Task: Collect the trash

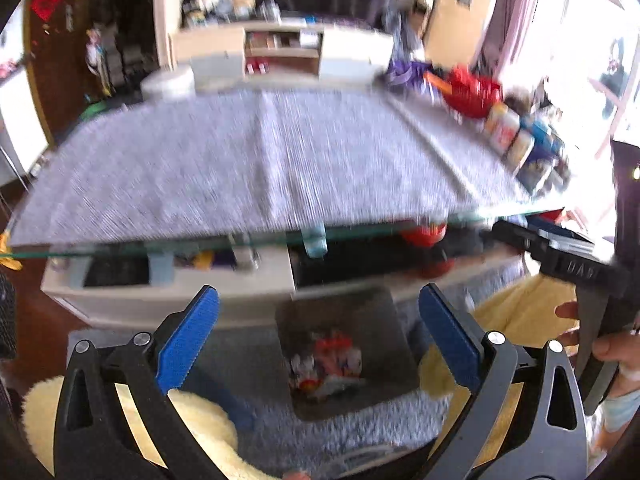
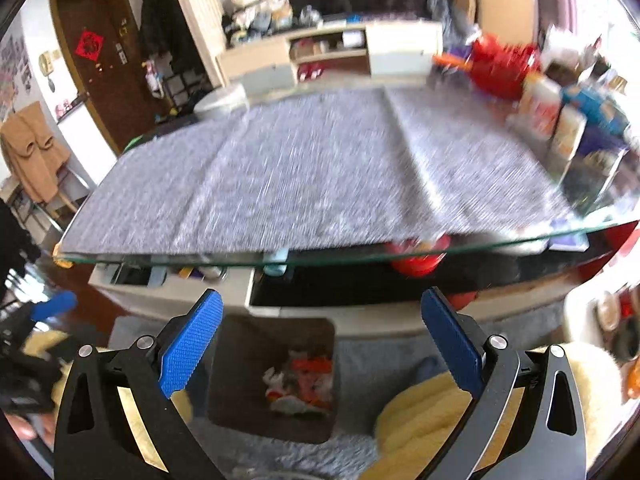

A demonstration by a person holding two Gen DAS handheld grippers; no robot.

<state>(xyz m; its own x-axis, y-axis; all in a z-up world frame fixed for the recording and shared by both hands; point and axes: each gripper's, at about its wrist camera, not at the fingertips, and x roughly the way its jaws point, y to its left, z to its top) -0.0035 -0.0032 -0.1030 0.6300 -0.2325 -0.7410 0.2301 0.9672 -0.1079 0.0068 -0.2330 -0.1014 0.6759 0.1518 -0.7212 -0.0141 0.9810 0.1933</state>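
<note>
A dark square trash bin (image 1: 376,320) stands on the grey carpet in front of the glass table, with crumpled red and white wrappers (image 1: 330,364) inside. It also shows in the right wrist view (image 2: 240,344), with the wrappers (image 2: 302,380) in it. My left gripper (image 1: 318,336) is open and empty, above the bin. My right gripper (image 2: 320,340) is open and empty, just right of the bin's mouth. The right gripper's black body (image 1: 576,268) shows at the right edge of the left wrist view.
A glass table (image 1: 160,250) covered by a grey mat (image 1: 240,160) fills the middle. A red bowl (image 1: 474,94) and several bottles (image 1: 516,136) stand at its right end. Yellow fluffy cushions (image 2: 424,408) lie on the carpet beside the bin. A white TV cabinet (image 2: 332,52) stands behind.
</note>
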